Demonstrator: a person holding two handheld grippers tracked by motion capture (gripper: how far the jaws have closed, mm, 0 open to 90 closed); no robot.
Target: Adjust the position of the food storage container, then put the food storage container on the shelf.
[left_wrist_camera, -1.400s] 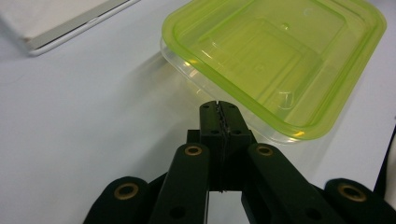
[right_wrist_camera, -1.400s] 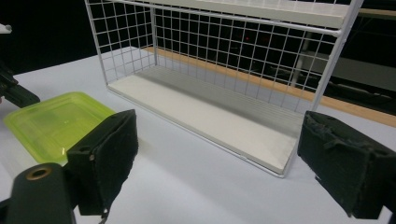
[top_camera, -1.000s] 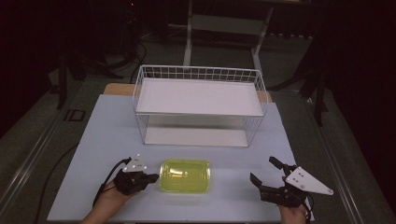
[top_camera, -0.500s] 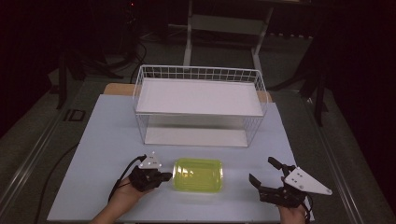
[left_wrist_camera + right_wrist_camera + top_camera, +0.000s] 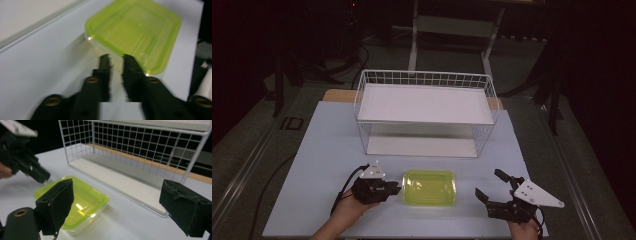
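A: Where does the green-lidded container [image 5: 430, 187] sit against the claws?

B: It lies flat on the white table [image 5: 312, 150], lid on, just ahead of the left gripper [image 5: 394, 188]. In the left gripper view its near rim [image 5: 135, 32] sits right at the jaw tips, perhaps touching them; I cannot tell for sure. Those jaws are nearly together with a narrow gap between them and nothing clamped in it.

A: And the other claw?

B: The right gripper [image 5: 493, 186] is near the container's far side but apart from it, jaws spread wide and empty. From its own camera the container [image 5: 82, 200] lies low between the two pads, closer to the left one, with the left gripper [image 5: 41, 176] beyond it.

A: How far along is the work, then?

B: Early, I'd judge. The container is down on the table between the two claws, neither has hold of it, and the wire basket rack [image 5: 424, 112] beyond, both its shelves bare, is well ahead of both claws. If the container belongs in there, gripping, lifting and placing all remain.
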